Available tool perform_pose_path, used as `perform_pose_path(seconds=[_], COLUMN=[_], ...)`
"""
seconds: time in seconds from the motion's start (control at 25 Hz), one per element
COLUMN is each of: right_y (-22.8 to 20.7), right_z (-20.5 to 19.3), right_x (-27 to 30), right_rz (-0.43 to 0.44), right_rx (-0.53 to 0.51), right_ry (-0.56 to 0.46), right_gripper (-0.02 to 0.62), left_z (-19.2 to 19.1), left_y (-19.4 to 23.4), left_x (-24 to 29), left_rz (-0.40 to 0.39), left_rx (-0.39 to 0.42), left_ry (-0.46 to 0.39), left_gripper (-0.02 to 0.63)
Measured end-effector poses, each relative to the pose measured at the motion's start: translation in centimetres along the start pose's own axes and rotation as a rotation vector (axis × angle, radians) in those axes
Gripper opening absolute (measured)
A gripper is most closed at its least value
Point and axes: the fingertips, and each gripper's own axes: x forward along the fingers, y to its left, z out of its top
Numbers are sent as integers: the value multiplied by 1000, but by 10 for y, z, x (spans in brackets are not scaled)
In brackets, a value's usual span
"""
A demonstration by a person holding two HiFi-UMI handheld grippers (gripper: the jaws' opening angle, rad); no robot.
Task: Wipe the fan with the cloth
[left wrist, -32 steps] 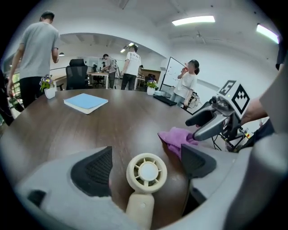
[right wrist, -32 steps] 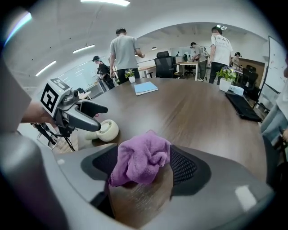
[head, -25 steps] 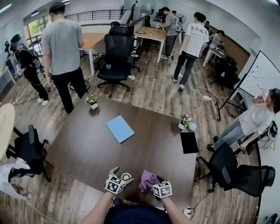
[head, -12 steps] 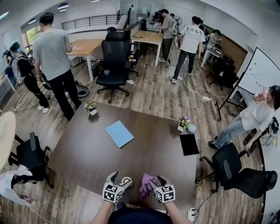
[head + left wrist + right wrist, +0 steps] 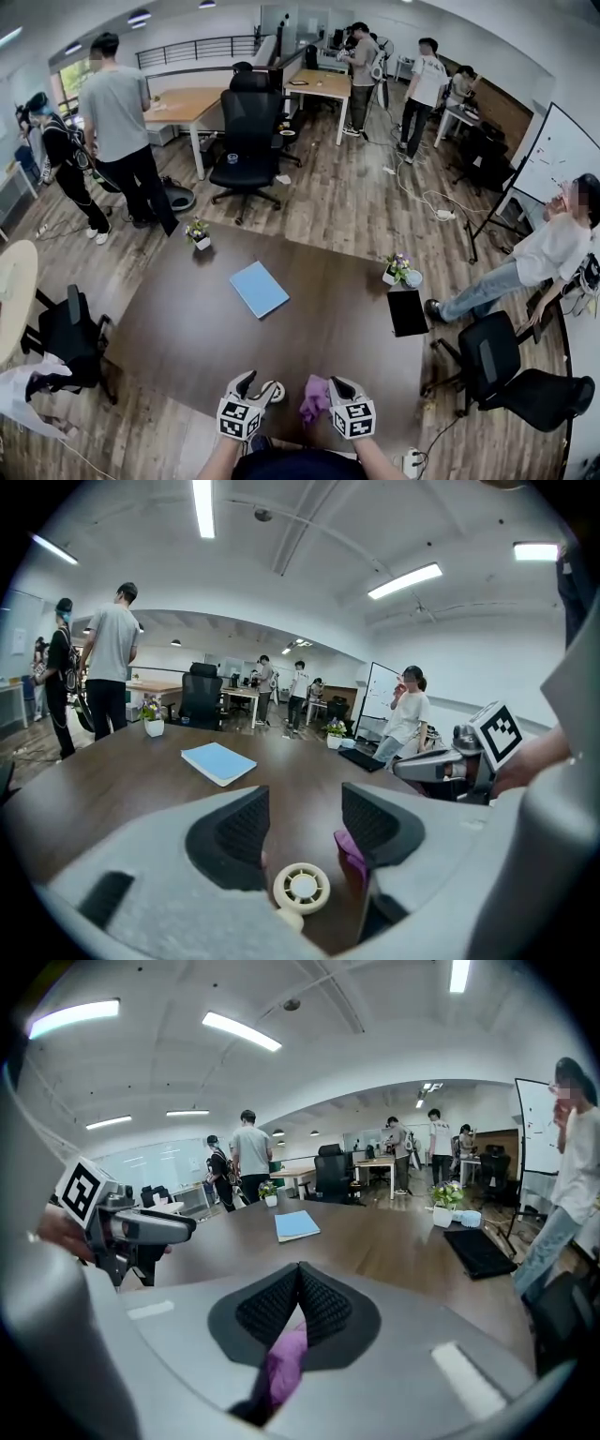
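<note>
**Fan (image 5: 272, 390) at the near table edge, cloth newly pinched**

Nearest the wearer, the small white fan sits low between the jaws of the left gripper (image 5: 305, 810). Those jaws have just been closing and stand roughly half apart. The table shows through the gap, and neither pad is seen pressing on the fan's round head, so no grip can be claimed. Just beside it, the right gripper (image 5: 300, 1277) has just brought its jaws fully together on the purple cloth (image 5: 281, 1371), a fold of which hangs below the ribbed pads. Both tools hover over the near edge of the dark table (image 5: 178, 328), with fan and cloth close together between them.

Judged from this, the wiping tool is secured and the fan is about to be steadied. Cloth and fan do not yet touch, so the wiping proper lies ahead.

Further out lie a blue notebook (image 5: 259, 289) at mid-table and a black tablet (image 5: 407, 311) to the right, then two potted plants (image 5: 198, 231) towards the far edge. Beyond are office chairs and several people.
</note>
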Motion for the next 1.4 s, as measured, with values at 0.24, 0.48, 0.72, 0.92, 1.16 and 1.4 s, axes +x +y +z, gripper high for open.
perform_pose_path(seconds=[0.24,0.48,0.72,0.92,1.16,1.4], right_y=[6,8,11,12,16,17], right_z=[8,18,18,19,19,21], right_x=[-9,-20,-25,-31,-35,-40], right_rz=[26,40,37,36,61,55], right_rx=[17,50,12,5,28,19], right_ry=[-28,-59,-69,-92,-104,-114], right_gripper=[9,9,9,9,8,8], left_z=[6,12,6,-2,-8,-3], left_y=[1,-3,-2,-3,2,6], left_x=[-9,-12,-17,-23,-30,-35], left_rz=[48,49,56,62,81,89], left_rx=[-8,7,3,-3,-31,-43], left_ry=[-52,-66,-57,-47,-39,-58], left_gripper=[76,-5,-5,-5,-5,-5])
